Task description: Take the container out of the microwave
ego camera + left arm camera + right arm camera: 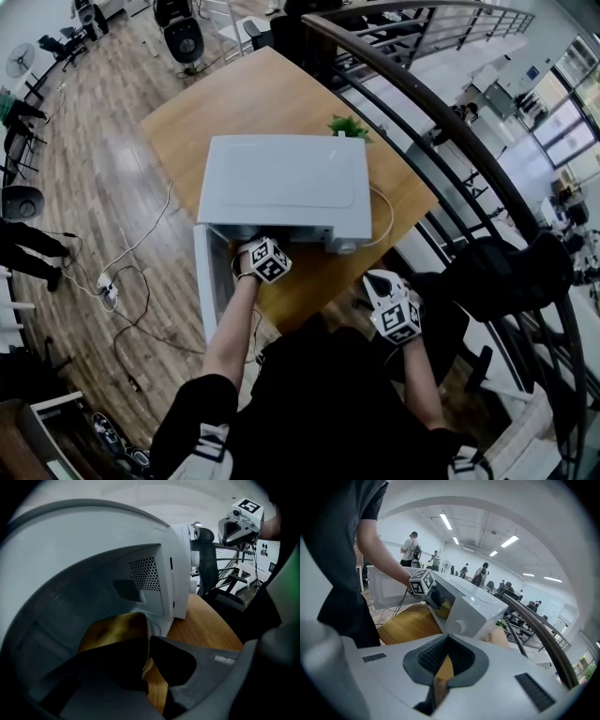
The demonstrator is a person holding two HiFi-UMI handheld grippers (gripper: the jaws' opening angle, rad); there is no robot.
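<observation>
Wooden table (281,103), white microwave (281,183), yellow container (117,630) inside

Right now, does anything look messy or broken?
Nothing looks broken or spilled. The microwave sits straight on the table. Its door is open, and the left gripper grips the container inside. The only untidy thing is loose cables on the floor.

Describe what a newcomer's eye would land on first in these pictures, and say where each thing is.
A white microwave sits on a wooden table with its door swung open. The left gripper reaches into its cavity, jaws closed on a yellow container there. The right gripper hangs shut and empty off to the right of the microwave.
</observation>
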